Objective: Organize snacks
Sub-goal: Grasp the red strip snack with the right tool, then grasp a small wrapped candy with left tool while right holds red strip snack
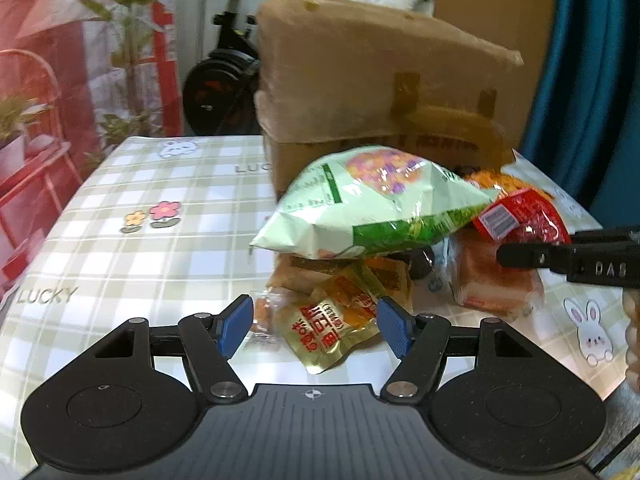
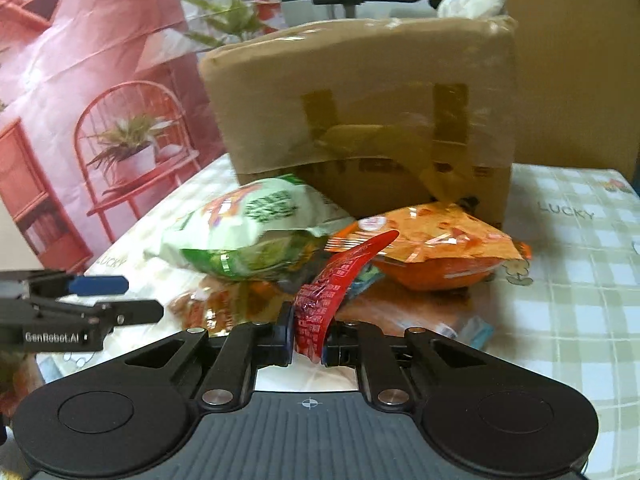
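A pile of snacks lies on the checked tablecloth [image 1: 132, 184] right in front of the taped cardboard box [image 1: 360, 80], which stands at the far side of the table.

The green bag [image 1: 372, 208] sits on top of the pile, leaning close against the box's front. An orange bag [image 2: 436, 248] lies beside it, also just in front of the box, on the green bag's right in the right wrist view. Under the green bag, nearer than the box, lie several small packets, among them a yellow pouch [image 1: 328, 328] with red lettering and a wrapped bread-like piece [image 1: 496, 276].

The left gripper [image 1: 316, 328] is spread wide, its blue pads [image 1: 236, 326] on either side of the yellow pouch without pressing it; whether they touch the wrapper cannot be told. It grasps nothing.

The right gripper [image 2: 308, 340] is clenched on a red packet [image 2: 332, 292], pinching its lower end; the packet curves up and away toward the box, its tip reaching the seam between the green and orange bags. In the left wrist view, the red packet shows beside the green bag, in front of the box's right corner.
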Demonstrator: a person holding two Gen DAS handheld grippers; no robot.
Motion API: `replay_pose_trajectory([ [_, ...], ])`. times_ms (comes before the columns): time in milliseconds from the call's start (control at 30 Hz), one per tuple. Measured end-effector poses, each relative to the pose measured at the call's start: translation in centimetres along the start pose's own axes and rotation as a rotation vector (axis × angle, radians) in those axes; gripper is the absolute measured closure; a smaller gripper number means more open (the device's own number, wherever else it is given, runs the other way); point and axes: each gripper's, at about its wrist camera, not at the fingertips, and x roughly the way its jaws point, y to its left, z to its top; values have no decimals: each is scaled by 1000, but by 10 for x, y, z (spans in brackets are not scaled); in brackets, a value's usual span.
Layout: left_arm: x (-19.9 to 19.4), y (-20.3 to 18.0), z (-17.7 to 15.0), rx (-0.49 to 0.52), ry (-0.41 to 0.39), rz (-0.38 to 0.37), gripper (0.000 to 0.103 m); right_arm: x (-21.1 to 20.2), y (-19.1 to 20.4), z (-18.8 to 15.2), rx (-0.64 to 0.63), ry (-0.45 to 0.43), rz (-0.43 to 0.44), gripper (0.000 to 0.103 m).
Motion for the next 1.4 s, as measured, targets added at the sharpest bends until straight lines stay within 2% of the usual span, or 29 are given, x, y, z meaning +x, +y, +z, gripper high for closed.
replay_pose_trajectory([
  [133,23,2,6,45,14,-52,32,6,-9,-2,18,11,-5,92],
  [300,58,12,15,-17,76,-138,34,12,-7,-6,16,17,-1,92],
  [500,75,11,14,10,104,-176,33,15,-3,-7,7,26,7,92],
  [833,70,5,-2,138,145,-172,31,17,-6,-8,8,32,24,92],
  [1167,68,12,-2,131,160,-208,27,14,-7,-8,11,29,24,92],
  [1400,61,11,-18,216,178,-190,27,13,-4,-10,13,30,29,92],
])
